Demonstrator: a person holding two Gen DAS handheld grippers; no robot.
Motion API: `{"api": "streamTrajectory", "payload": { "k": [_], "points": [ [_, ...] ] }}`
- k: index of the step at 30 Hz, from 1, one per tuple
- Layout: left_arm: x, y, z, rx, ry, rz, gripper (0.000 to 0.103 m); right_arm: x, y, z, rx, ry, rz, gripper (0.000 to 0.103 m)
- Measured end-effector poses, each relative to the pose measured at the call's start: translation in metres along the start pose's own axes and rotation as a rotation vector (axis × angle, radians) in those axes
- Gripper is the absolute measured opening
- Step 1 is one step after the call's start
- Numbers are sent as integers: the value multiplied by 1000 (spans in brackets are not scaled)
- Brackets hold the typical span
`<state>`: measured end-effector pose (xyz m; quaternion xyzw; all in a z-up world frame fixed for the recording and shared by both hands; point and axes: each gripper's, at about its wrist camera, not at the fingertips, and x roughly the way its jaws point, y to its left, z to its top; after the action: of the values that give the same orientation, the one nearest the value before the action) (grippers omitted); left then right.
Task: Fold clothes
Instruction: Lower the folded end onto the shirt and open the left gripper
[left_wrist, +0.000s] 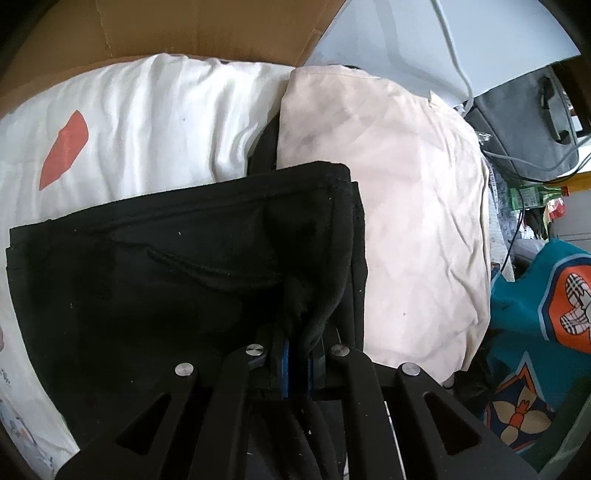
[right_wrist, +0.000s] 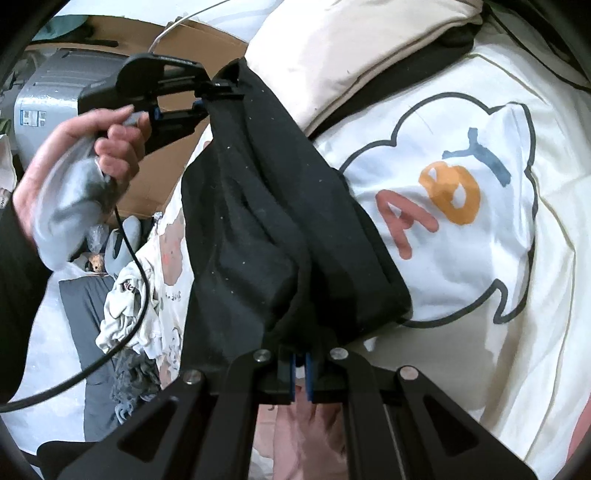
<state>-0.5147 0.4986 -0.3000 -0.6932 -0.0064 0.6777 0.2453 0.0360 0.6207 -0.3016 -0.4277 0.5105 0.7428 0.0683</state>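
Over the pile, you hold the black cloth (left_wrist: 177, 280) up with both tools.

Your left tool (left_wrist: 297, 365) and right tool (right_wrist: 300, 373) are each pinched shut on an edge of it. It hangs above the white shirt (right_wrist: 461, 206) and the cream one (left_wrist: 406, 206). Keep both edges level, lower it flat, and only then let go.

Hemmed in on every side: cardboard box wall (left_wrist: 184, 26) rising behind the white printed garment (left_wrist: 140, 122), folded cream garment (left_wrist: 399, 206) heaped just beside the black garment (left_wrist: 184, 280), cables (left_wrist: 532, 162) and a teal patterned cloth (left_wrist: 535, 295) crowding the far edge.
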Motion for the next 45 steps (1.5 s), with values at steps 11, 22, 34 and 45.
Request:
{"api": "streamTrajectory", "payload": {
  "k": [11,22,34,45],
  "points": [
    [-20,-3,2,-15,17,-49,14,-2,-11,2,48,-12,-3,7],
    [-21,-11,4,15,36,-91,59,-6,-17,5,73,-32,-4,12],
    [-54,-17,4,149,-37,-50,59,-8,-20,3,82,-41,-3,5],
    [-39,-2,-14,243,-2,59,23,-5,-19,1,75,-38,-10,4]
  ]
}}
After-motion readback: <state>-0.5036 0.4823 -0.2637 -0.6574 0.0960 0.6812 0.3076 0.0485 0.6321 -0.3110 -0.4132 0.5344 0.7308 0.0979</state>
